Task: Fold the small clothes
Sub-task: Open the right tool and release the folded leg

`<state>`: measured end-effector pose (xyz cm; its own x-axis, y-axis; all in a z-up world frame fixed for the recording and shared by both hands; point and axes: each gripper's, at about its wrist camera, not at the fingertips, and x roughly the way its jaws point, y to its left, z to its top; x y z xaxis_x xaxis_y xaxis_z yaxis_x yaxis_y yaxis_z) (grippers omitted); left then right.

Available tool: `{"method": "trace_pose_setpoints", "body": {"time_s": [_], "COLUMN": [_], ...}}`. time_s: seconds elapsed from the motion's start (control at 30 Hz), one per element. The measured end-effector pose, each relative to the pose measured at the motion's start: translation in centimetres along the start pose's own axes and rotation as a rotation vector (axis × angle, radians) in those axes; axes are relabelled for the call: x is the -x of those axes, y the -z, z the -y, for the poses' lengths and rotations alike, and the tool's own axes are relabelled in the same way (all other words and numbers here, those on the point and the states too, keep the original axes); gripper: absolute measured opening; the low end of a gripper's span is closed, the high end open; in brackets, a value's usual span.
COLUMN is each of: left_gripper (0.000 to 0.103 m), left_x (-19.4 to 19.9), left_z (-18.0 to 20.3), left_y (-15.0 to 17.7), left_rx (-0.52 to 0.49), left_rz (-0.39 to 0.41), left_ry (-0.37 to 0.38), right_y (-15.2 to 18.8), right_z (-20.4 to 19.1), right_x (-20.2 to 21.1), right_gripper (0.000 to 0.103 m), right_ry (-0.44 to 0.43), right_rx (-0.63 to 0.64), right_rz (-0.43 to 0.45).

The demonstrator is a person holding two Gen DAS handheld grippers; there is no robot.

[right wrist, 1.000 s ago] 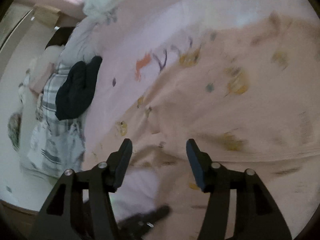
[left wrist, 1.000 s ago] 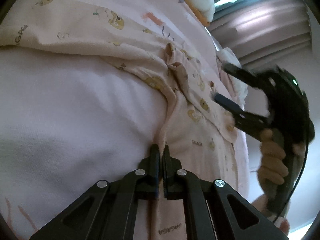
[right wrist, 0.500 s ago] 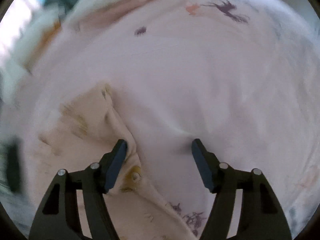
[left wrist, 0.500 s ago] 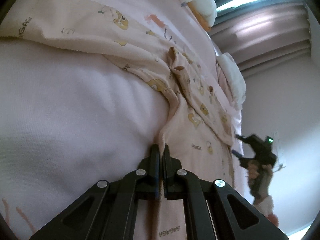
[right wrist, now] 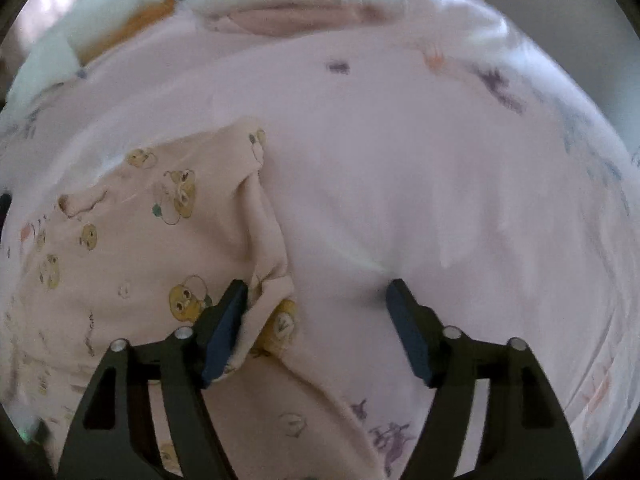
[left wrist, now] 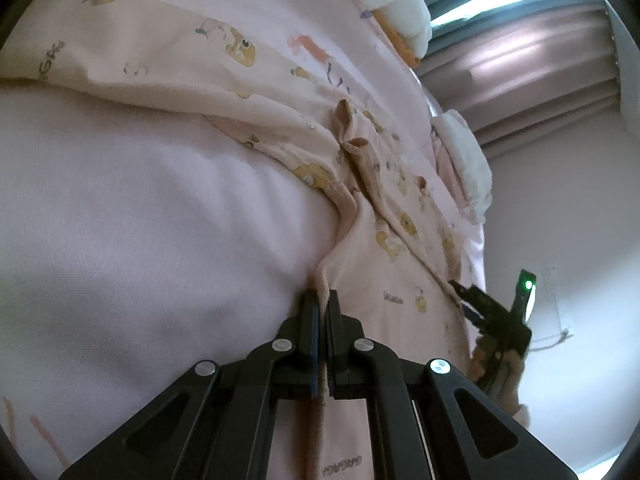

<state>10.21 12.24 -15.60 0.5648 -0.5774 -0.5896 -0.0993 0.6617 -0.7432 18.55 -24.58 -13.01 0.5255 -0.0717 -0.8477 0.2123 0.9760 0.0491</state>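
Note:
A small peach garment with bear prints [left wrist: 384, 216] lies spread on a pink bed sheet [left wrist: 140, 220]. My left gripper [left wrist: 323, 300] is shut on an edge of the garment at its near side. My right gripper [right wrist: 316, 296] is open and pressed down on the bed, straddling the garment's folded edge [right wrist: 264, 240]; its left finger [right wrist: 224, 320] rests on the cloth, its right finger [right wrist: 404, 320] dents the bare sheet [right wrist: 400, 160]. The right gripper also shows far right in the left wrist view [left wrist: 464, 300], at the garment's far edge.
White and orange bedding [right wrist: 120, 24] is piled at the head of the bed. A folded white cloth [left wrist: 464, 160] lies near the bed's far edge. A curtained window [left wrist: 520, 40] and a wall stand beyond.
My right gripper has swung from over the garment's middle to its far edge and come down onto the bed, still open. My left gripper keeps its hold and has barely moved.

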Motion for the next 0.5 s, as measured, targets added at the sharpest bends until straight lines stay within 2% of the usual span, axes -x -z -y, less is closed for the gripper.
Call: {"method": "trace_pose_setpoints", "body": {"time_s": [0.03,0.1,0.17,0.2,0.23,0.27,0.3,0.37,0.43,0.5], "left_gripper": [0.004,0.004,0.004,0.004,0.009,0.019,0.028,0.074,0.087,0.088], "left_x": [0.0,0.1,0.4,0.8,1.2,1.8,2.8,4.8,7.8,10.6], "left_z": [0.2,1.0,1.9,2.5,2.9,3.4,3.8,3.5,2.4,0.6], "left_y": [0.0,0.1,0.3,0.5,0.6,0.6,0.7,0.7,0.5,-0.1], "left_rx": [-0.007,-0.038,-0.076,-0.096,-0.106,-0.119,-0.131,-0.106,-0.049,0.01], "left_rz": [0.002,0.02,0.04,0.061,0.079,0.094,0.136,0.238,0.384,0.496], "left_ry": [-0.012,-0.058,-0.117,-0.158,-0.208,-0.254,-0.292,-0.315,-0.35,-0.393], "right_y": [0.2,0.0,0.4,0.8,1.2,1.7,2.1,3.3,2.7,2.6], "right_z": [0.0,0.8,2.2,2.8,3.1,3.9,4.1,4.3,4.2,3.8], "right_x": [0.2,0.9,2.5,3.4,3.8,3.9,3.3,1.4,1.3,1.4], "right_gripper": [0.074,0.071,0.067,0.069,0.071,0.073,0.081,0.083,0.083,0.086], "right_ry": [-0.001,-0.052,-0.17,-0.269,-0.333,-0.386,-0.42,-0.445,-0.451,-0.446], "right_rx": [0.019,-0.026,-0.112,-0.168,-0.207,-0.243,-0.272,-0.283,-0.277,-0.256], "right_rz": [0.013,0.015,0.062,0.118,0.154,0.176,0.178,0.146,0.162,0.163]}}
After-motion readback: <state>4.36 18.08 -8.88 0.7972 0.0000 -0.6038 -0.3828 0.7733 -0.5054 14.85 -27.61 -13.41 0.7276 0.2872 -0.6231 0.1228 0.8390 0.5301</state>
